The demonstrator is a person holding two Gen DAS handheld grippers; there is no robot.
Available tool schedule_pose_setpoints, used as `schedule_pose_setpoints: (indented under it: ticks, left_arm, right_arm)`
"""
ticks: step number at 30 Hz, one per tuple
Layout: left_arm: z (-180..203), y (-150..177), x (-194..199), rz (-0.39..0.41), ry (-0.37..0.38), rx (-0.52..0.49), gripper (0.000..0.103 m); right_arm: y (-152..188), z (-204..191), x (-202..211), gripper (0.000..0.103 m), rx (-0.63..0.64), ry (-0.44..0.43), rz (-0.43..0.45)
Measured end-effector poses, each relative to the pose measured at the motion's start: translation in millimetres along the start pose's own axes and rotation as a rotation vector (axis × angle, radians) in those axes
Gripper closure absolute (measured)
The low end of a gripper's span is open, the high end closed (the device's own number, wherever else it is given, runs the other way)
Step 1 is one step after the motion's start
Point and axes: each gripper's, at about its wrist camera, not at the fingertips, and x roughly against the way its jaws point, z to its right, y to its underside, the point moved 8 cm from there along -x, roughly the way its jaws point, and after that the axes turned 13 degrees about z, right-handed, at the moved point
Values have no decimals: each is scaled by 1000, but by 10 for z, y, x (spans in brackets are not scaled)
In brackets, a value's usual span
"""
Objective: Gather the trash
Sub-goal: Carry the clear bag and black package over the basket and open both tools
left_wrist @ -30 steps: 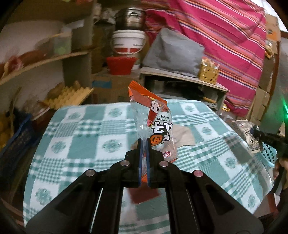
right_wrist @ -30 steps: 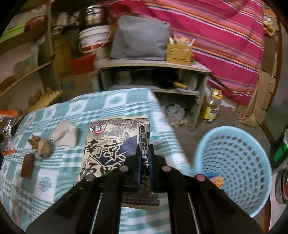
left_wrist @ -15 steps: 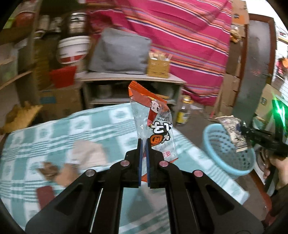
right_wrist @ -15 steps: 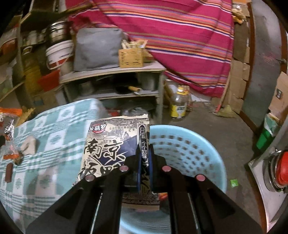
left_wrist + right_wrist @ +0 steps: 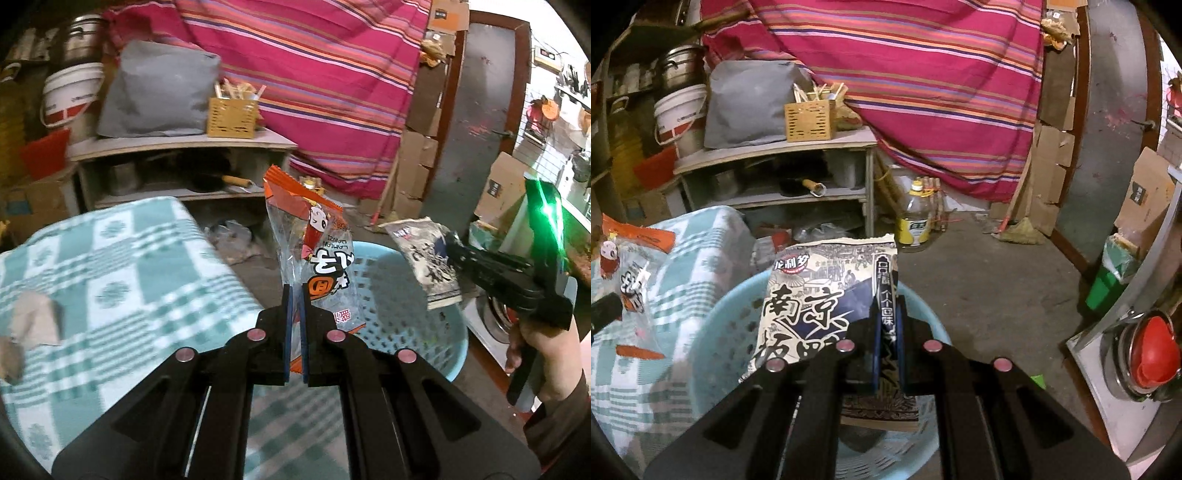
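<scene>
My left gripper point(image 5: 294, 295) is shut on an orange and clear snack wrapper point(image 5: 314, 243), held upright at the table's right edge, next to the light blue basket point(image 5: 417, 325). My right gripper point(image 5: 887, 295) is shut on a cream and dark blue printed snack bag point(image 5: 816, 295) and holds it above the same basket point(image 5: 716, 332). In the left wrist view the right gripper point(image 5: 448, 242) holds the bag point(image 5: 424, 258) over the basket's far right side. The orange wrapper point(image 5: 624, 258) shows at the left of the right wrist view.
The green checked tablecloth point(image 5: 122, 273) carries crumpled brown paper scraps point(image 5: 33, 321) at the left. A low shelf point(image 5: 775, 155) with a wooden box, a grey cushion and a white bucket stands behind. An oil bottle point(image 5: 916, 225) stands on the floor. A steel pot with a red lid point(image 5: 1152, 350) is at the right.
Both grippers have swung right, away from the table, with their wrappers still held. The basket now lies under the right gripper and just ahead of the left one.
</scene>
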Motion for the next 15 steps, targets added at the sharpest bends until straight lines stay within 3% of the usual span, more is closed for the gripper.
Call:
schedule_pose_setpoints:
  ticks: [15]
  left_arm:
    - [420, 158, -613, -59, 48, -35, 100]
  right_arm:
    - [128, 302, -26, 96, -41, 34, -25]
